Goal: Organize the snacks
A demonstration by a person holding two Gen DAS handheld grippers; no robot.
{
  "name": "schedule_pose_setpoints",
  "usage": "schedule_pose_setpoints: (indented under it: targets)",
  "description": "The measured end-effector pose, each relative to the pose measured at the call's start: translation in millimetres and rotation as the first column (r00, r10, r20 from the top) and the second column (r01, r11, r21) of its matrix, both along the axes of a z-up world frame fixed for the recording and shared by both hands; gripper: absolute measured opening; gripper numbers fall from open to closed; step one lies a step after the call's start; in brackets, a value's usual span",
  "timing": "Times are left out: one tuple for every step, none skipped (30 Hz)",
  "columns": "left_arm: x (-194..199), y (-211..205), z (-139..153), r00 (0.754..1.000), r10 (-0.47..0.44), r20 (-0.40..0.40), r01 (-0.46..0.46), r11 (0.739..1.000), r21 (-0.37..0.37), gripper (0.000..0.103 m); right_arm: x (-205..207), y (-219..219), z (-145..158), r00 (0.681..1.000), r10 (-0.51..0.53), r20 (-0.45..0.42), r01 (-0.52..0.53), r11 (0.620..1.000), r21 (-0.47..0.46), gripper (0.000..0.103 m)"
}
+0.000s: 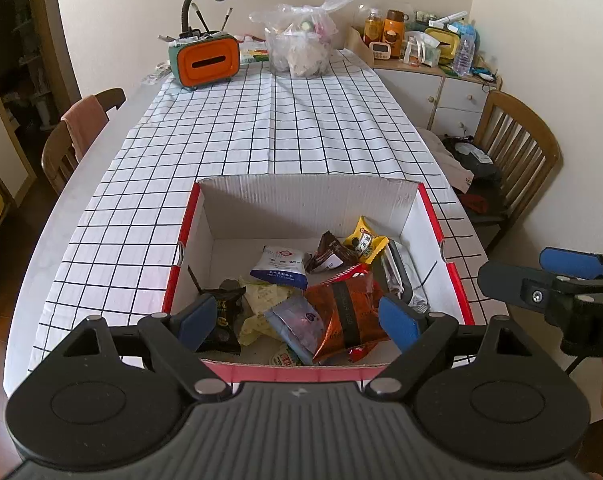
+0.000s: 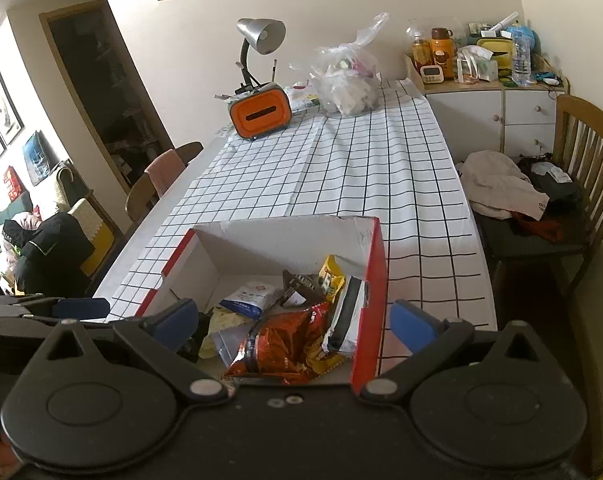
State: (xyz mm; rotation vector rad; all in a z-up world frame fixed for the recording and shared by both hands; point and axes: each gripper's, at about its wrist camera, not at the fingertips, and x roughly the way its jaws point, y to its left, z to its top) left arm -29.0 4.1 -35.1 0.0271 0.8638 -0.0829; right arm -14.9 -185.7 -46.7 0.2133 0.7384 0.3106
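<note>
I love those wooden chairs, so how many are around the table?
2. One wooden chair stands on the table's right side, piled with clothes; another wooden chair on the left has a pink cloth over its back. Others may be out of view.

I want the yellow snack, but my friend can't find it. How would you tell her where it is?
Find the red-and-white cardboard box on the checked tablecloth. Look in its far right corner, where the yellow packet leans up beside a dark brown wrapper. It is the only bright yellow packet with zigzag ends.
</note>
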Motion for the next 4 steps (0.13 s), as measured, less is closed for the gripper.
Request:
schedule_pose_setpoints:
  targets:
    - [0.3, 0.4, -0.5, 1.0, -0.001, -0.001, 0.001, 1.0, 0.001, 0.089, 0.6, 0.7, -0.3, 1.0, -0.001, -0.001, 0.001, 1.0, 0.0, 0.103]
    - [0.7, 1.5, -0.9, 1.0, -0.001, -0.002, 0.001, 1.0, 0.001, 0.089, 1.2, 1.3, -0.7, 1.0, -0.001, -0.002, 0.001, 1.0, 0.0, 0.103]
    - [1.2, 2.7, -1.0, 1.0, -0.002, -0.002, 0.002, 1.0, 0.0, 0.089, 1.8, 1.9, -1.2, 1.0, 0.0, -0.004, 0.0, 1.0, 0.0, 0.103]
    - [1.1, 2.7, -1.2, 1.0, -0.001, -0.002, 0.001, 1.0, 0.0, 0.089, 2.8, 3.1, -1.2, 1.0, 0.001, -0.004, -0.001, 1.0, -0.001, 0.103]
